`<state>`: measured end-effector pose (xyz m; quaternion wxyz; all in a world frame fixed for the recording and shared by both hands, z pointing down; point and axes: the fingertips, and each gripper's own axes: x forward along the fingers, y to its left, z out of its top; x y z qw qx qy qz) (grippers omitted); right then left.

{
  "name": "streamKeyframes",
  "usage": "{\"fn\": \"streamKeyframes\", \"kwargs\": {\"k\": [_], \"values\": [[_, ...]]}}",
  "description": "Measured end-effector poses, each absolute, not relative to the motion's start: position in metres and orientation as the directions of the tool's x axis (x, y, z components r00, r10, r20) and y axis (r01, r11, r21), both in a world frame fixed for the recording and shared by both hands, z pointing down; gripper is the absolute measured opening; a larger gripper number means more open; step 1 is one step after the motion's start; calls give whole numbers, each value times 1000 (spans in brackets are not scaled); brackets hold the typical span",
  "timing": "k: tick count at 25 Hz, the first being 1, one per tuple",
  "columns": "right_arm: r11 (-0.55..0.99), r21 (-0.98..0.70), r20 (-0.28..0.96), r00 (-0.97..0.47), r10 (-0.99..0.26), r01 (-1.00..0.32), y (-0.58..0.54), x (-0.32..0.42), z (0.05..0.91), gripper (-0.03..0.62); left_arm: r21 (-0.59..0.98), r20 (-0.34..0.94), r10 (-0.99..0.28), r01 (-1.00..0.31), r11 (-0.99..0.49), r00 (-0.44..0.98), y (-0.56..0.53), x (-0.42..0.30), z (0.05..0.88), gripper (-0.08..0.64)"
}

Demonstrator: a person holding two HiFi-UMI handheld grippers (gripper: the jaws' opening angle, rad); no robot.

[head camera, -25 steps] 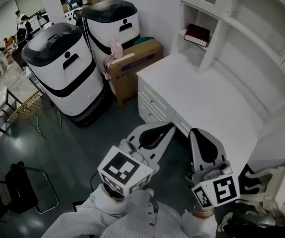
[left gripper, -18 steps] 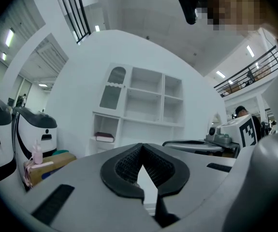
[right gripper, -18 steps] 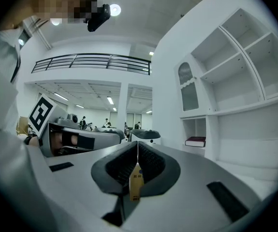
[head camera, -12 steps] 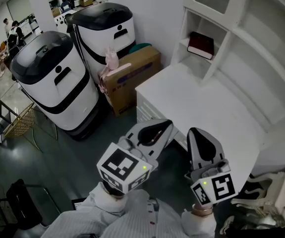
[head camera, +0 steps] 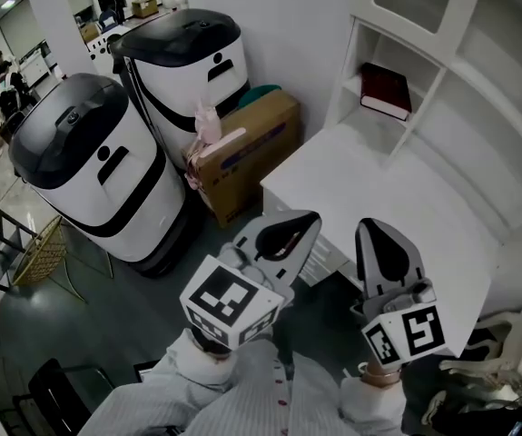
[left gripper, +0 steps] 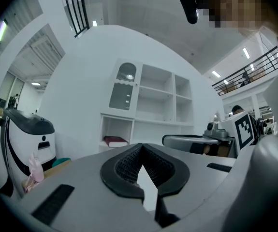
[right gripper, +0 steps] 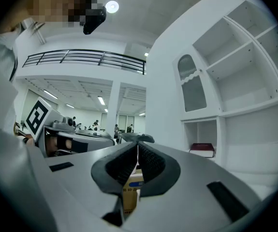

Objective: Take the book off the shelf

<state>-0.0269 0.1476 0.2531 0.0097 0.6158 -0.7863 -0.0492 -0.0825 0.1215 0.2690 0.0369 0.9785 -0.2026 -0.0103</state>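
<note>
Two grippers sit side by side in the foreground, both level and both empty. The left gripper (head camera: 308,220) has its jaws brought together at the tips, with nothing between the pads. The right gripper (head camera: 374,228) is likewise closed tip to tip and holds nothing. Just beyond and below their tips begins the bare white desk (head camera: 397,207), which stretches away from them toward the wall. Off to the left of the left gripper, on the floor, stands a cardboard box (head camera: 247,148).

At the far side of the desk, well apart from both tips, rises the white shelf (head camera: 421,107). The book (head camera: 386,90) lies flat in its lowest left compartment, ahead of the right gripper and a little closer to its line than to the left gripper's. It is dark red with a pale page edge turned outward.

It looks like a hardback: stiff, moderately heavy, with a smooth cover that could slip in a shallow pinch. The likeliest hold is across its thickness at the near edge, jaws opened first and pushed in deep. Whether that edge overhangs the board is too small to tell.
</note>
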Motion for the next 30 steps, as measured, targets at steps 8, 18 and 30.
{"fn": "streamKeyframes", "kwargs": {"k": [8, 18, 30], "values": [[213, 69, -33, -216, -976, -975, 121, -30, 252, 14, 63, -1, -372, -371, -926, 928, 94, -91, 265, 11], [207, 72, 32, -205, -978, -976, 69, -10, 270, 14, 94, 29, -355, -357, -929, 934, 42, -68, 281, 11], [226, 66, 4, -226, -974, -972, -1, 32, 259, 14, 81, 47, -333, -336, -938, 942, -29, -13, 282, 11]]}}
